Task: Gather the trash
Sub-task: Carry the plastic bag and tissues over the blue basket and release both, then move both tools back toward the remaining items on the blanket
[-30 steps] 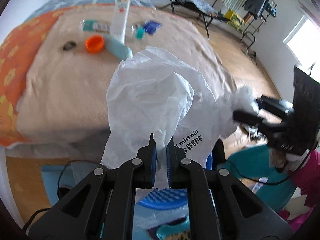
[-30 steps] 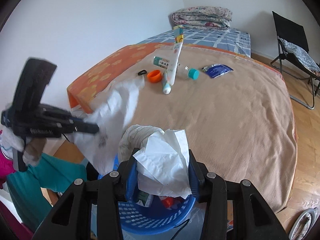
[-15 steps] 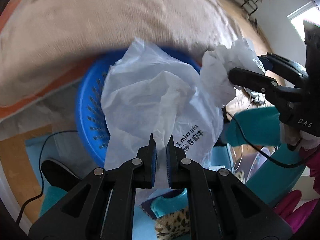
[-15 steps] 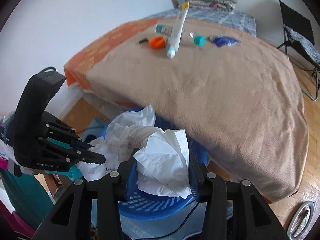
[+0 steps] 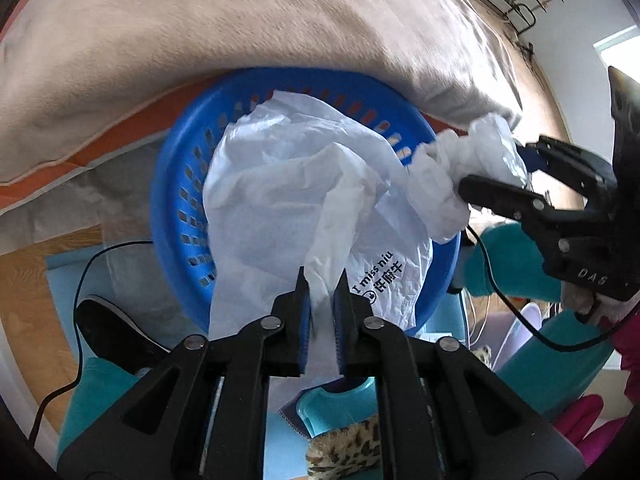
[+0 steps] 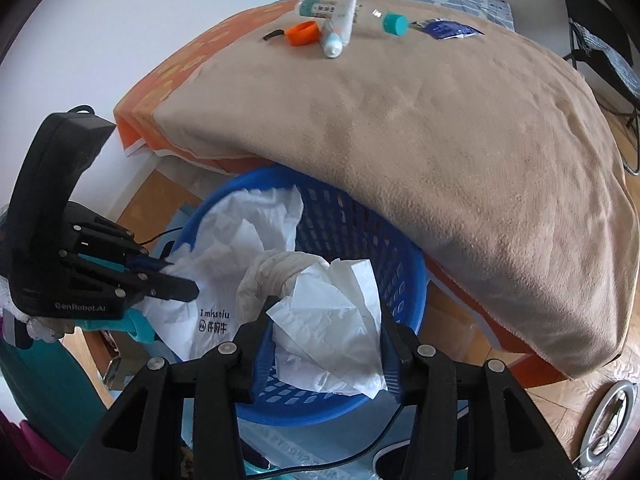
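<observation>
Holding a white plastic bag (image 5: 288, 200) over the blue basket (image 5: 172, 200), left hand-held gripper (image 5: 320, 300) pinched shut on a near fold so the sheet drapes down inside. Right hand-held gripper (image 6: 328, 344) clamped wide around a crumpled wad of paper (image 6: 332, 328), poised over the same basket, likely for dropping. Basket tucked on the floor just under the near edge of the bed (image 6: 440, 120). Bag's long axis running from the near pinch toward the far rim, printed corner nearest. More trash on the far bed: tube (image 6: 344, 4), orange cap (image 6: 302, 34), teal cap (image 6: 394, 24), blue wrapper (image 6: 448, 30).
</observation>
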A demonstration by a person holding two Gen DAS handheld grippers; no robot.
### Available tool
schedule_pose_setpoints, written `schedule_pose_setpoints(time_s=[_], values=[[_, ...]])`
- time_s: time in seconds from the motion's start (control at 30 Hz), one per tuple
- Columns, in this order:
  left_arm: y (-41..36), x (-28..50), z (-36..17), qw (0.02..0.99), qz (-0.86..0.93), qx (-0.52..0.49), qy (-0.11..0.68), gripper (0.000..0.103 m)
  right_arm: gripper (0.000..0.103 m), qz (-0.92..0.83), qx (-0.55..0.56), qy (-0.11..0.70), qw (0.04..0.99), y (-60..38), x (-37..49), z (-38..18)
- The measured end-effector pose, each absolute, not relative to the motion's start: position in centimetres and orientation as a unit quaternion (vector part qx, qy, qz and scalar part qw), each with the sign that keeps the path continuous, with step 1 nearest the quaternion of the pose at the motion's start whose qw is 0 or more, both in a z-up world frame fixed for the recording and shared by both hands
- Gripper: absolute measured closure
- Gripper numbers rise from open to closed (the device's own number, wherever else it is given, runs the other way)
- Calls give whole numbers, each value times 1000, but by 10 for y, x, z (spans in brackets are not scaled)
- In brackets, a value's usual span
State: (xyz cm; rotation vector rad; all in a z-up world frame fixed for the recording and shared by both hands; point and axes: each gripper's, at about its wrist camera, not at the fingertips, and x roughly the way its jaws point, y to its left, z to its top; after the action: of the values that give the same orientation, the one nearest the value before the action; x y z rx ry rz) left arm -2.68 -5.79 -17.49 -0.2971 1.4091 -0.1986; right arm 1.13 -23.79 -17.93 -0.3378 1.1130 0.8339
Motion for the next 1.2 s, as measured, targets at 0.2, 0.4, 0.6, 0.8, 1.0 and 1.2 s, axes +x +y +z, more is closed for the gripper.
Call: schedule_pose_setpoints(time_s=[0.2,0.4,0.6,0.8,1.0,1.2], values=[[-51,-25,-163,766,-78,-131,625,60,48,378,-147,509,759,-239,13,-177],[-46,-21,-158,774,-71,-127,616,60,32,372,-141,504,767,-239,15,-172],[-43,-20,-149,786,-62,-119,604,60,29,368,-128,501,773,-243,18,-167],[-33,-12,-134,802,-50,-124,583,60,26,372,-114,486,783,-244,21,-153],[-13,1,-114,818,-30,-136,558,60,21,375,-95,470,793,-243,27,-138],[10,21,-90,835,-6,-147,531,60,19,372,-79,459,803,-242,39,-123]])
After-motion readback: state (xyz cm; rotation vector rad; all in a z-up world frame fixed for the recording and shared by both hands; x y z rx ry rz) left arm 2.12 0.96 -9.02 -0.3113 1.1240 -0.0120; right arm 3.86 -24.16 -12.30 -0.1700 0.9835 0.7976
